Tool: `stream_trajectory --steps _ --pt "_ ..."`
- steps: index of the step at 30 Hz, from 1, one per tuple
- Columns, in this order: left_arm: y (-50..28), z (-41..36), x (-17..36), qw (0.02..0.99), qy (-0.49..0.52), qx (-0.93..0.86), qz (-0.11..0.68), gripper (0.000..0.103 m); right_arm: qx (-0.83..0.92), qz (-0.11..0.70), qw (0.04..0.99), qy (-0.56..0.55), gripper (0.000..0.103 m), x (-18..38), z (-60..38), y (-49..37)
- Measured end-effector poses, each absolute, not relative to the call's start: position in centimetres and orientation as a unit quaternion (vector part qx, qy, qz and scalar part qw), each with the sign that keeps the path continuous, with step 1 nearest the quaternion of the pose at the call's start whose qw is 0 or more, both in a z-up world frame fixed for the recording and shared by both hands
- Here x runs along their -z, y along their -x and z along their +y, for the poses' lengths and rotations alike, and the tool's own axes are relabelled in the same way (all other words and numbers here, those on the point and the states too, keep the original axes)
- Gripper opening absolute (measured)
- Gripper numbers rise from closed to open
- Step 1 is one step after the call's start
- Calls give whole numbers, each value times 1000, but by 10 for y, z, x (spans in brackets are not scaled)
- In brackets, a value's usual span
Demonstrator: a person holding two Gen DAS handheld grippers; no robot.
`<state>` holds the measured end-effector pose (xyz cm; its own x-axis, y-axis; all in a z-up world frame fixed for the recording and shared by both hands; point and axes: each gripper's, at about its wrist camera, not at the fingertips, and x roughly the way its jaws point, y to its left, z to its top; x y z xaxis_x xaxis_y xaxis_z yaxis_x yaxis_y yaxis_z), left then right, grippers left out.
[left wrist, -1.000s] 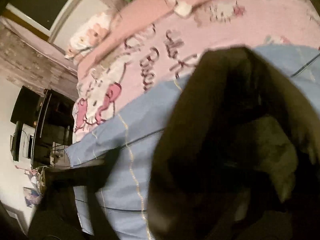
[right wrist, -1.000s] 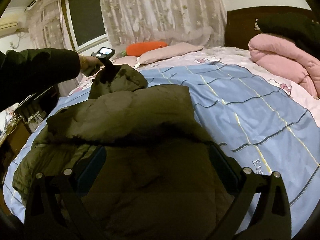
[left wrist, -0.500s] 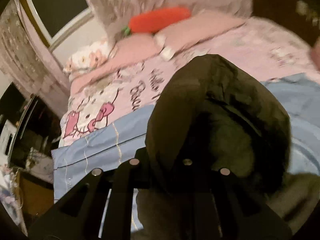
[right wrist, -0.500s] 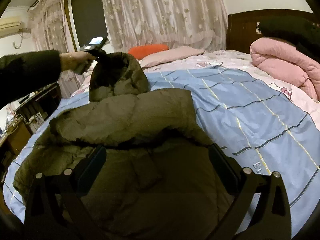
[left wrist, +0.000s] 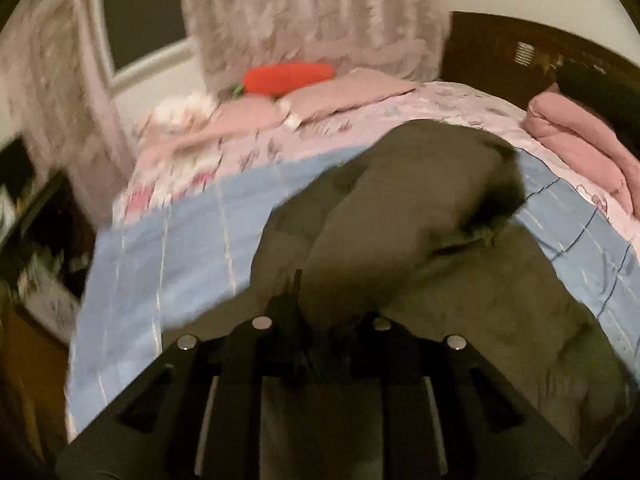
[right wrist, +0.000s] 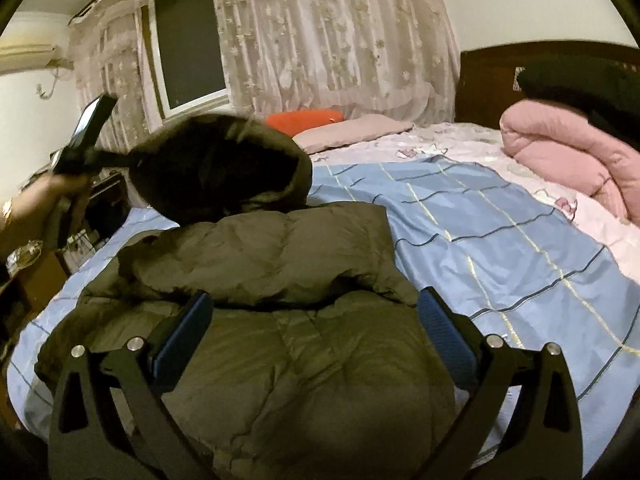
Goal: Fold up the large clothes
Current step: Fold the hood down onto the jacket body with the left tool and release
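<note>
My left tool [left wrist: 320,320] looks clamped on the jacket [right wrist: 280,340] hood [right wrist: 224,168]; right tool [right wrist: 312,328] spread apart over it on the bed [right wrist: 500,240].

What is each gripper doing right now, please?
Left gripper: shut on the hood of the jacket, lifting it.
Right gripper: open above the jacket, holding nothing.

The jacket [right wrist: 280,320] lies on the bed [right wrist: 500,240] before me, hood [right wrist: 224,168] lifted behind it, pillows [right wrist: 352,130] beyond, quilt [right wrist: 568,152] right.
</note>
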<state>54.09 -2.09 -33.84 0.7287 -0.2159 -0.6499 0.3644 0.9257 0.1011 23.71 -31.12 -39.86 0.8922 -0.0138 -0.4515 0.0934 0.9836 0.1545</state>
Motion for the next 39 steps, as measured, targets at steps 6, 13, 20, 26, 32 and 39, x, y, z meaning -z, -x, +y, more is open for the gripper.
stream_trajectory --steps 6,13,20,26,32,39 --pt "-491 34 395 918 -58 122 372 19 41 231 971 -53 102 394 -310 -221" --pt "-448 25 437 910 -76 118 391 97 59 236 969 -44 102 393 -319 -211" --pt "-383 -4 435 931 -76 122 335 101 44 225 973 -29 102 389 -314 -202" --pt "-285 -4 393 950 -27 112 290 101 40 204 978 -32 102 383 -310 -185" --pt "-210 32 344 964 4 62 258 101 29 166 985 -28 102 348 -292 -131" --pt "-135 77 265 979 33 30 200 101 17 120 992 -21 102 265 -271 -50"
